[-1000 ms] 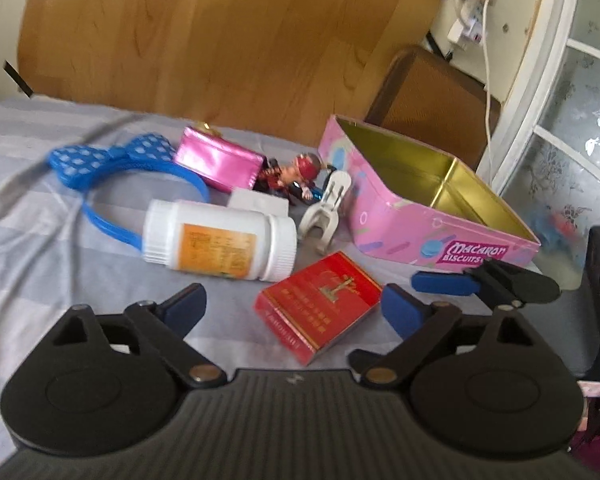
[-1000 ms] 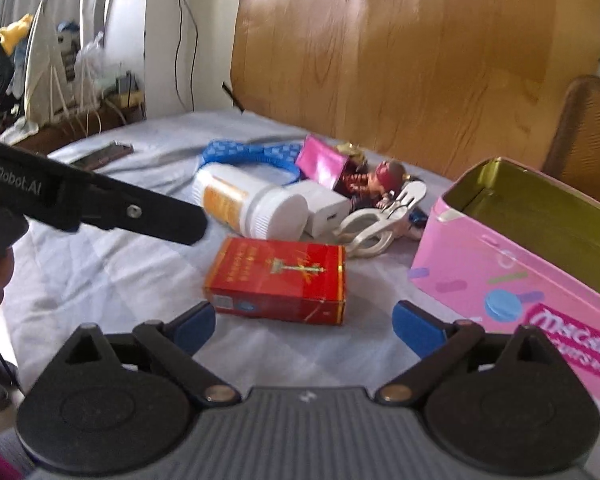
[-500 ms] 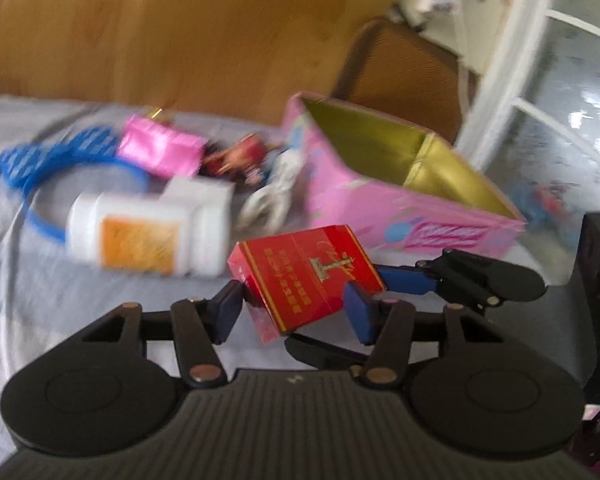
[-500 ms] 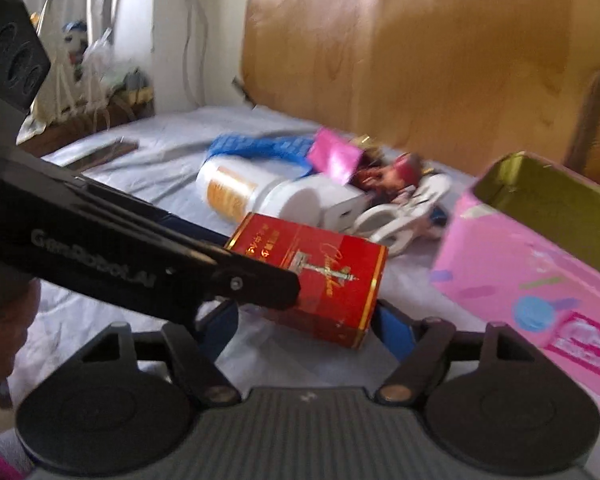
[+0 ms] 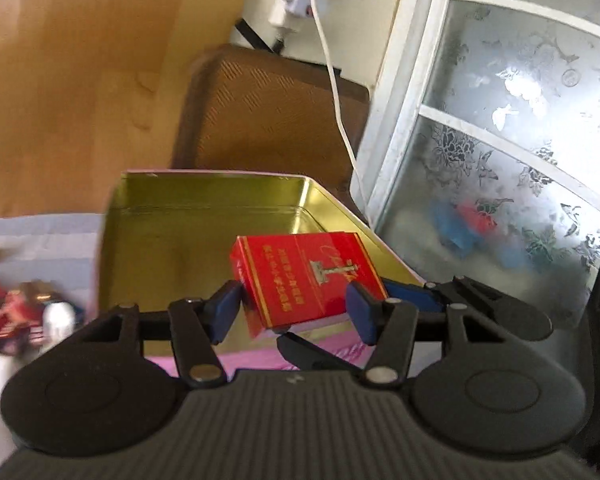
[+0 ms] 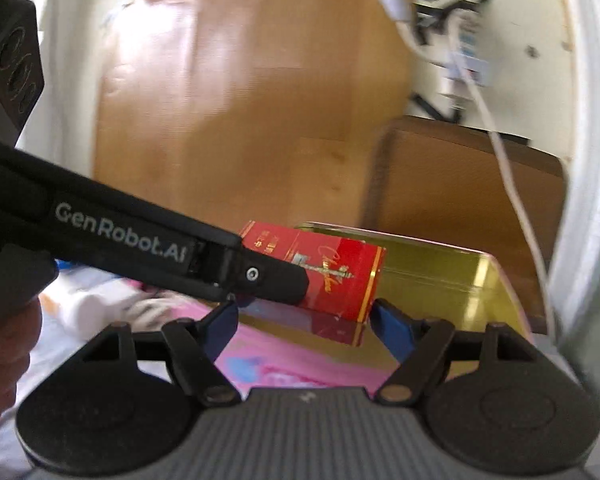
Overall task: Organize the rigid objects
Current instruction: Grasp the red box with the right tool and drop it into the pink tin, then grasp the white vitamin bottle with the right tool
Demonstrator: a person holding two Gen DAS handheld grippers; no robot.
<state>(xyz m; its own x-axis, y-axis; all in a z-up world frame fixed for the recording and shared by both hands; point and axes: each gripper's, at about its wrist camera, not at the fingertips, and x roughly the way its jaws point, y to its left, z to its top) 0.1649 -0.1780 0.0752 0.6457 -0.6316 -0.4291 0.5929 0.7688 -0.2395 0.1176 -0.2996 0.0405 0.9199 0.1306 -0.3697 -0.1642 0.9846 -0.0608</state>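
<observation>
My left gripper [image 5: 296,306] is shut on a red cigarette box [image 5: 306,276] and holds it tilted over the open pink biscuit tin [image 5: 204,240] with a gold inside. In the right wrist view the same red box [image 6: 332,276] hangs above the tin [image 6: 428,276], pinched by the left gripper's black fingers [image 6: 268,276]. My right gripper [image 6: 304,322] is open, its blue pads just below and on either side of the box, and holds nothing.
A white pill bottle [image 6: 84,308], a doll figure [image 5: 20,308] and other small items lie blurred on the grey cloth left of the tin. A brown chair back [image 5: 276,120], a white cable [image 5: 336,80] and a frosted window [image 5: 520,140] stand behind.
The left gripper closed on the red box, lifted it off the cloth and carried it right, over the tin. The right gripper followed toward the tin, still open.
</observation>
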